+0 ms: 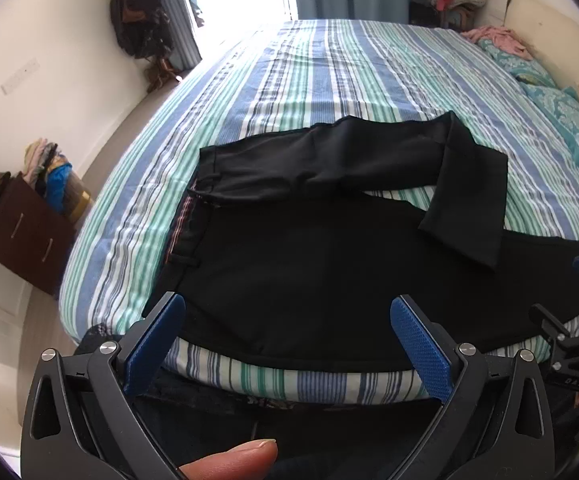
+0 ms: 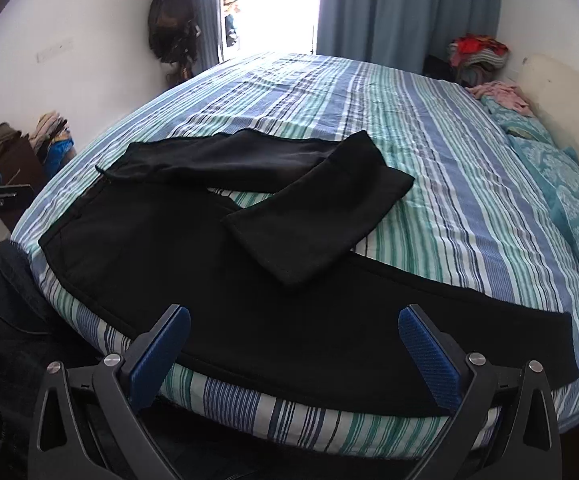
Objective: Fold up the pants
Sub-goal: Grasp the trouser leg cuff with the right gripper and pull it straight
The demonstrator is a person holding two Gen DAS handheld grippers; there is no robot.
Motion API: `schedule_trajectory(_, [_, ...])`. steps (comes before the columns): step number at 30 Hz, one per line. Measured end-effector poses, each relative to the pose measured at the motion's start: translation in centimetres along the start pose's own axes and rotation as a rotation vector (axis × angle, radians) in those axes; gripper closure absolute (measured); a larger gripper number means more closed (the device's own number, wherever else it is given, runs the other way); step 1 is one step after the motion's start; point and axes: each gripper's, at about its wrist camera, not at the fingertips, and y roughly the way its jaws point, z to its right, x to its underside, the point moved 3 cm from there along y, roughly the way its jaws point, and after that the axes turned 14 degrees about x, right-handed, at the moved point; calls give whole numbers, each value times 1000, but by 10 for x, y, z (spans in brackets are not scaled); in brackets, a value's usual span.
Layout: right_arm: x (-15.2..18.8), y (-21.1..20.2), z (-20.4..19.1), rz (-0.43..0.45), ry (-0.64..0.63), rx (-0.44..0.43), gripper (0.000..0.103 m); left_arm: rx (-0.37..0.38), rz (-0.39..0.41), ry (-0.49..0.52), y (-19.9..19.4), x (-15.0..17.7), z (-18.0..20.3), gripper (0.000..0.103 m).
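Black pants (image 1: 309, 272) lie on the striped bed (image 1: 349, 72), waistband to the left. The near leg lies flat along the bed's front edge. The far leg is bent back, its cuff (image 1: 465, 224) resting on the near leg. In the right wrist view the pants (image 2: 193, 272) show the same way, the bent cuff (image 2: 297, 248) in the middle. My left gripper (image 1: 287, 344) is open and empty, hovering over the near edge of the pants. My right gripper (image 2: 294, 350) is open and empty over the near leg; it also shows in the left wrist view (image 1: 569, 320).
Teal pillows (image 1: 569, 120) and pink cloth (image 1: 497, 38) lie at the bed's right end by the headboard. A brown drawer unit (image 1: 25, 232) piled with clothes stands at the left wall. Curtains (image 2: 401, 8) and a bright doorway are beyond the bed.
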Motion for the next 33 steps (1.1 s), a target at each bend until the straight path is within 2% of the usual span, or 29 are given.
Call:
schedule_trajectory(3, [-11,46,-34,-16,-188,-80,0,-13,-24,-23,14,5,-6,0])
schedule_trajectory(6, [-20,94,-63,0,-336,-62,5,-7,-64,-41,28,9,-7,0])
schedule_trajectory(7, [-22,112,-70,-14,-375,-47,14,-11,-76,-45,31,10,-8,0])
schedule_trajectory(8, [-22,128,-75,-38,-405,-49,30,-17,-85,-46,34,11,-10,0])
schedule_trajectory(10, [-26,149,-75,-95,-411,-138,46,-34,-100,-43,38,13,-12,0])
schedule_trajectory(11, [-33,150,-67,-84,-383,-145,73,-42,-108,-40,40,15,-13,0])
schedule_trajectory(12, [-42,150,-53,-87,-345,-139,87,-51,-117,-37,43,17,-14,0])
schedule_trajectory(14, [-64,143,-13,-78,-213,-144,90,-66,-136,-33,50,20,-17,0])
schedule_trajectory(16, [-91,133,50,-46,-57,-117,90,-67,-150,-28,56,21,-17,0])
schedule_trajectory(20, [-136,121,216,25,303,25,90,-27,-138,-8,61,14,-2,0])
schedule_trajectory(23, [-139,127,324,22,461,168,90,24,-127,6,67,3,12,0])
schedule_trajectory(25, [-135,141,370,-30,516,201,90,47,-135,14,75,-4,22,0])
schedule_trajectory(27, [-130,160,396,-86,528,222,90,48,-162,20,86,-10,30,1])
schedule_trajectory(29, [-129,176,407,-112,476,255,90,50,-180,8,98,-17,35,1])
schedule_trajectory(33, [-154,208,411,-84,305,341,91,67,-194,-10,112,-30,44,1])
